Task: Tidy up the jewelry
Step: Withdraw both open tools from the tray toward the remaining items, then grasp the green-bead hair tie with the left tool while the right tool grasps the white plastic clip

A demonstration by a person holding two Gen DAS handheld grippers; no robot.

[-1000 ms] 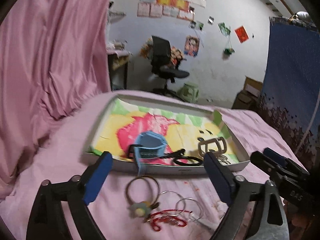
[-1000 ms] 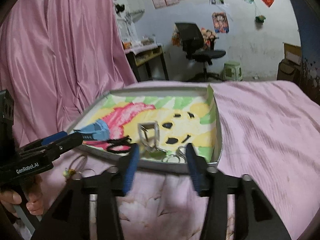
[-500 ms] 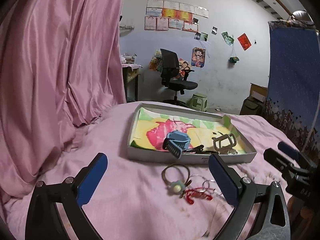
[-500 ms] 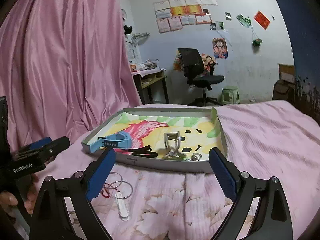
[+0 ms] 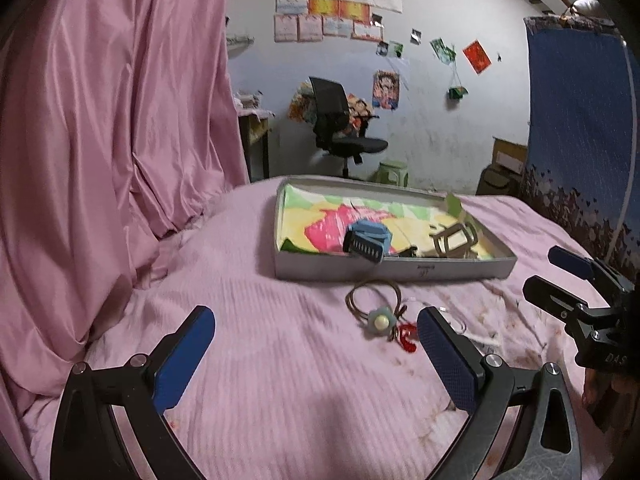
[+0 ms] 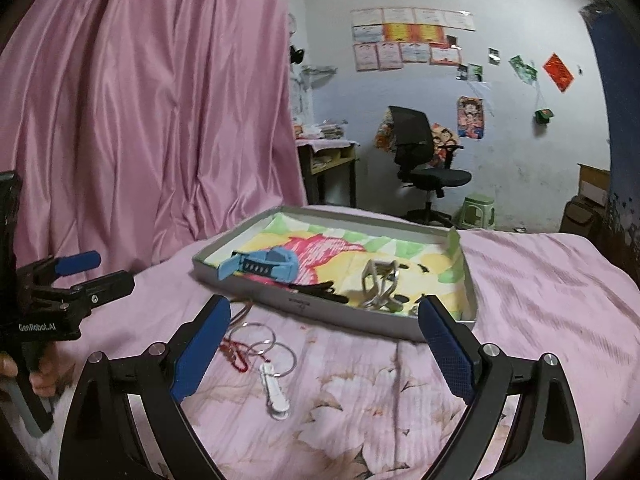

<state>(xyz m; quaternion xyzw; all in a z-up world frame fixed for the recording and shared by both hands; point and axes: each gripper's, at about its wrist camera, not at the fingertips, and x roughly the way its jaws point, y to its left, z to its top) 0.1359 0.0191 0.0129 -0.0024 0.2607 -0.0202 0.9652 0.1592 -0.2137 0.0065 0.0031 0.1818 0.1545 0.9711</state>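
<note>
Tray point(image 6: 404, 330) on pink bedspread point(image 6: 540, 300) holds blue watch point(image 6: 268, 266), black band, pale clip. Rings point(image 6: 264, 342), red cord, white clip point(image 6: 274, 394), hair tie point(image 5: 374, 304) lie loose just before it. Left gripper point(image 5: 316, 354) spread wide, empty. Right gripper point(image 6: 324, 344) just opened, nothing between jaws.

Pink curtain point(image 6: 140, 120), black office chair point(image 6: 420, 160), green stool point(image 6: 479, 211).

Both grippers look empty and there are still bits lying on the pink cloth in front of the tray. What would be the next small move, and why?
Probably lower the right gripper onto the thin rings just ahead of it. Both it and the left gripper stand open with nothing between them, while the rings and the hair tie lie outside the tray.
</note>
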